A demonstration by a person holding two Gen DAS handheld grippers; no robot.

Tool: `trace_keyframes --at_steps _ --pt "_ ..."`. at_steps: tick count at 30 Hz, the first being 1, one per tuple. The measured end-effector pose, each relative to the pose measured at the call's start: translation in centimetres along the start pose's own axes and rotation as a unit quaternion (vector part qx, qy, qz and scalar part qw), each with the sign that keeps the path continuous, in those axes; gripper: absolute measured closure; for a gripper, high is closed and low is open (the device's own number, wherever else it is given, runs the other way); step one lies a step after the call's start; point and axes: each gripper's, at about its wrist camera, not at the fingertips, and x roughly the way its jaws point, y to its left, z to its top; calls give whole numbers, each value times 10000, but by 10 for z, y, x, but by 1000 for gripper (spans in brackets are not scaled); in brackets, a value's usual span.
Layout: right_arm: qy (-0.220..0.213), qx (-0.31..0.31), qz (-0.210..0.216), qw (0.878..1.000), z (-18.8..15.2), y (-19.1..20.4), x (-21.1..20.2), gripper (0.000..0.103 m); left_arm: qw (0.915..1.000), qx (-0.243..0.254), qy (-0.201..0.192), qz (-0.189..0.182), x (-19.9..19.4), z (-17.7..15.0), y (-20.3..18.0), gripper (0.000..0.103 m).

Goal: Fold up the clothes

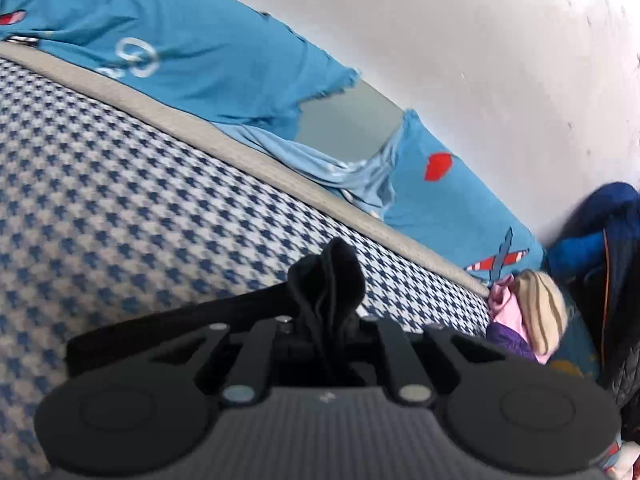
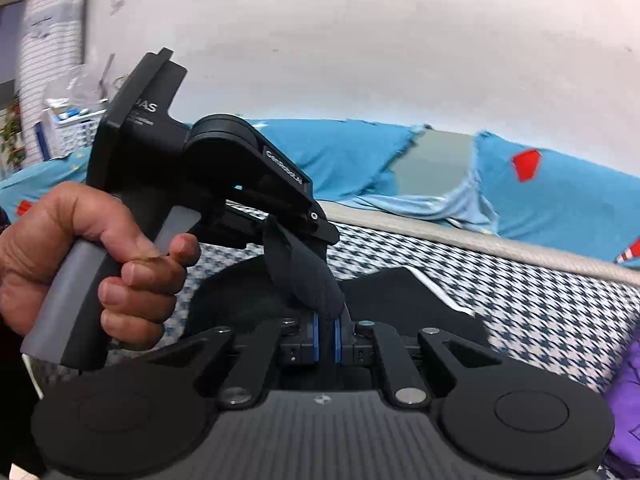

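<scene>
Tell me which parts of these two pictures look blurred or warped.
Left wrist view: the houndstooth cover smears toward the left edge, the wall line bows with the lens, and the black garment stays fairly sharp. Right wrist view: the houndstooth pattern streaks on the right, the shelf area at far left is soft, and the hand is sharp.

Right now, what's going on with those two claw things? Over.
Left gripper shut on black garment. Right gripper shut on it too. Garment lifted over checked bed. Clothes pile alongside, nothing blocking.

A houndstooth mattress [image 1: 120, 200] lies beside a torn blue sheet [image 1: 200, 52] under a white wall [image 1: 480, 40], seemingly.
</scene>
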Motion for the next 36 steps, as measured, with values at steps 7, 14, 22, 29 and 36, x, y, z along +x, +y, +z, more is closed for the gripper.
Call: trace_keyframes --at_steps 7,14,22,29,36 --pt "187 359 -242 9989 0 -40 12 95 9996 108 220 -137 41 -1 -18 94" --pt "556 883 -313 9940 -3 -76 31 94 9992 -68 368 -144 77 -4 -12 76" --pt "583 1271 -1226 9825 -3 -106 34 86 9981 -537 202 -209 71 -1 5 40" --pt "357 1561 -1519 9753 8 -132 13 86 9977 -660 110 61 40 2 30 34" --pt "585 1440 -843 9842 6 -121 6 86 9981 -579 147 179 5 2 54 32"
